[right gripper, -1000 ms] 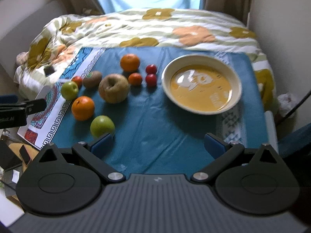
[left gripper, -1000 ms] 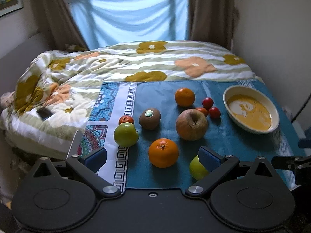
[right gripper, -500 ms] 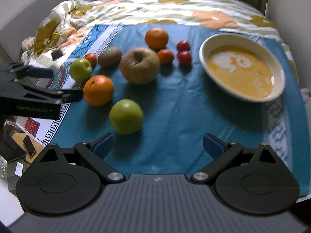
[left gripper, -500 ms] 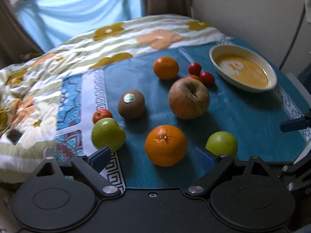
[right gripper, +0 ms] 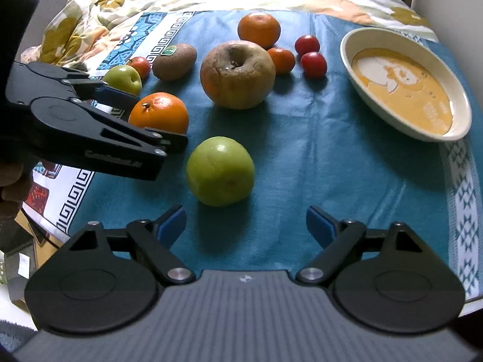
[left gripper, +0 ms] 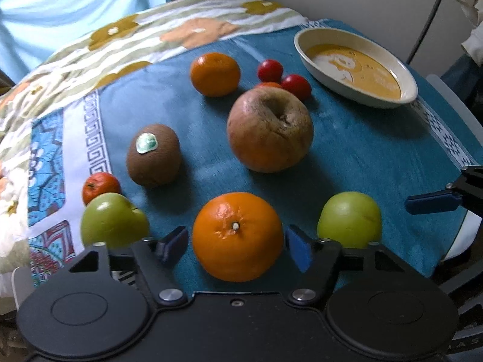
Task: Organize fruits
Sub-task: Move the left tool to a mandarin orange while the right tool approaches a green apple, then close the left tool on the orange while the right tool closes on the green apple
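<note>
Fruits lie on a teal cloth [left gripper: 362,150]. My left gripper [left gripper: 237,242] is open, its pads on either side of a near orange [left gripper: 237,235] without gripping it; the orange also shows in the right wrist view [right gripper: 159,112]. My right gripper [right gripper: 246,226] is open, just behind a green apple [right gripper: 220,171], which also shows in the left wrist view [left gripper: 349,218]. A big brownish apple [left gripper: 269,128], a kiwi [left gripper: 154,159], a second green apple [left gripper: 113,224], a far orange [left gripper: 215,74] and small red fruits [left gripper: 295,86] lie around. The cream bowl [right gripper: 452,114] stands at the right.
A floral quilt [left gripper: 151,30] covers the bed behind the cloth. A patterned white border [left gripper: 75,138] runs along the cloth's left side. The left gripper body [right gripper: 84,126] reaches in from the left in the right wrist view. A wall and cable [left gripper: 428,15] stand at right.
Both grippers have moved forward and lower toward the fruits. The left gripper's pads now flank the near orange. The right gripper has closed in on the green apple.
</note>
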Motion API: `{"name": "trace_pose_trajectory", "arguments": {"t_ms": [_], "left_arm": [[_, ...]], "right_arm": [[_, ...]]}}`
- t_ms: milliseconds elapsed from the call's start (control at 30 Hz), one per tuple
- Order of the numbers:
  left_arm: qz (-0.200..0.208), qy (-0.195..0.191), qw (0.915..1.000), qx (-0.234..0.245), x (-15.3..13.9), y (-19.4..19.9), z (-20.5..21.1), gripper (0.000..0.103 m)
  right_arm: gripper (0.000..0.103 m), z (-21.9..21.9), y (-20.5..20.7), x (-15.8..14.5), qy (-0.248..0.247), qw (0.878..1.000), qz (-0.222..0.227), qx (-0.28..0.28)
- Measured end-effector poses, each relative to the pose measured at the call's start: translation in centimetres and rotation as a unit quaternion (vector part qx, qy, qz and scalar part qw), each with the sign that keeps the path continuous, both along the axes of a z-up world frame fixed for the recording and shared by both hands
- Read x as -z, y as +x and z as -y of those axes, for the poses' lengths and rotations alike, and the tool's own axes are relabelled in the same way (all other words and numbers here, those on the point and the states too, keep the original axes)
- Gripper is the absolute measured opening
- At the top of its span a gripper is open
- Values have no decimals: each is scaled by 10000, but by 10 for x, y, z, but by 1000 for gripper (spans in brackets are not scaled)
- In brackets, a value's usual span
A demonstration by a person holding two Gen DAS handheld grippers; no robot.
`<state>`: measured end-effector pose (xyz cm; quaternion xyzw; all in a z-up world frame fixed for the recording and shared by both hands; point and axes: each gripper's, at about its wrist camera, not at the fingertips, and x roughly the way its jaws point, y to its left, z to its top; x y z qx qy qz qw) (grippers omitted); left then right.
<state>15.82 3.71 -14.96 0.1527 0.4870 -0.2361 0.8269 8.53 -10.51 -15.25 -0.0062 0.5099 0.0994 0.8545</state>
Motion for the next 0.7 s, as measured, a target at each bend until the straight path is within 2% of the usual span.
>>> {"name": "trace_pose_trajectory", "arguments": {"t_ms": [267,700], "left_arm": [[4,-58,9998,214,2,1,-4,66],[87,97,9998,162,2,-9,-18,65]], "right_arm": [[86,-8,7,4,112,9999,-78,25],[78,-19,17,7,-3,9997,93,-214]]}}
